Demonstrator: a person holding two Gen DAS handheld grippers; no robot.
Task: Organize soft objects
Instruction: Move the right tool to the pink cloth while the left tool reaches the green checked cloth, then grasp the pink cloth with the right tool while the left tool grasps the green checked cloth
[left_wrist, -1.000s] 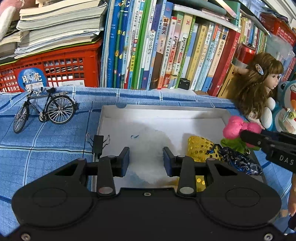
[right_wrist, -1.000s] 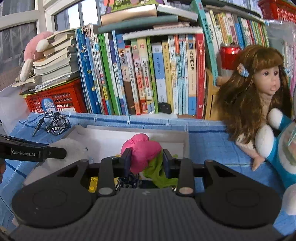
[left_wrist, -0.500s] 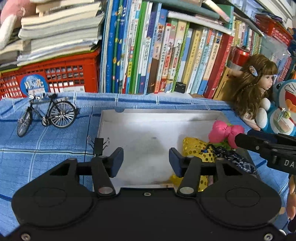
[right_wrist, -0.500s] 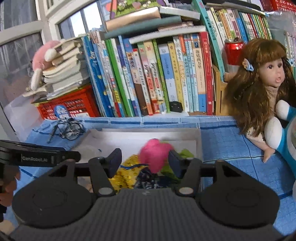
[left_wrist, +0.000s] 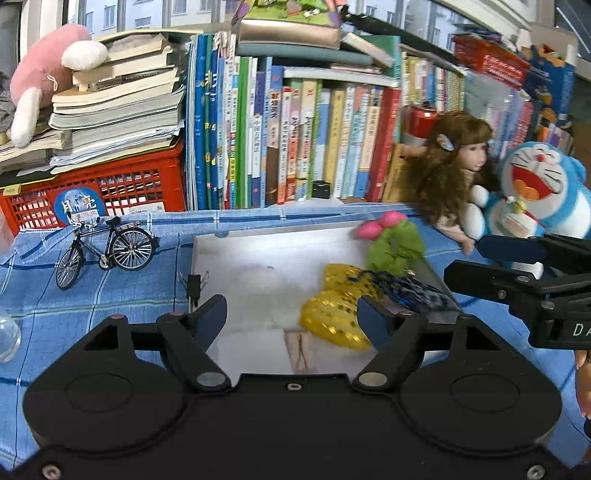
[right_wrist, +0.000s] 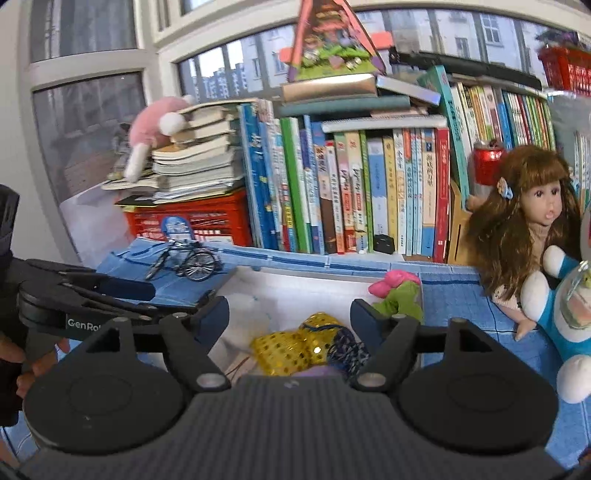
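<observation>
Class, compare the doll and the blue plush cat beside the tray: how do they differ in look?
The doll has long brown hair with a clip and a realistic face; the blue plush cat is hairless, blue and white, with a wide cartoon grin. The doll's skin looks smooth, the cat's fuzzy. Both sit together against the books.

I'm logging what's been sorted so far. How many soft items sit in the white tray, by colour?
Pink and green: 1, the pink-and-green toy
Yellow sequined: 1, the yellow sequin piece
Dark blue patterned: 1, the dark blue bundle
Total: 3 in the white tray
</observation>
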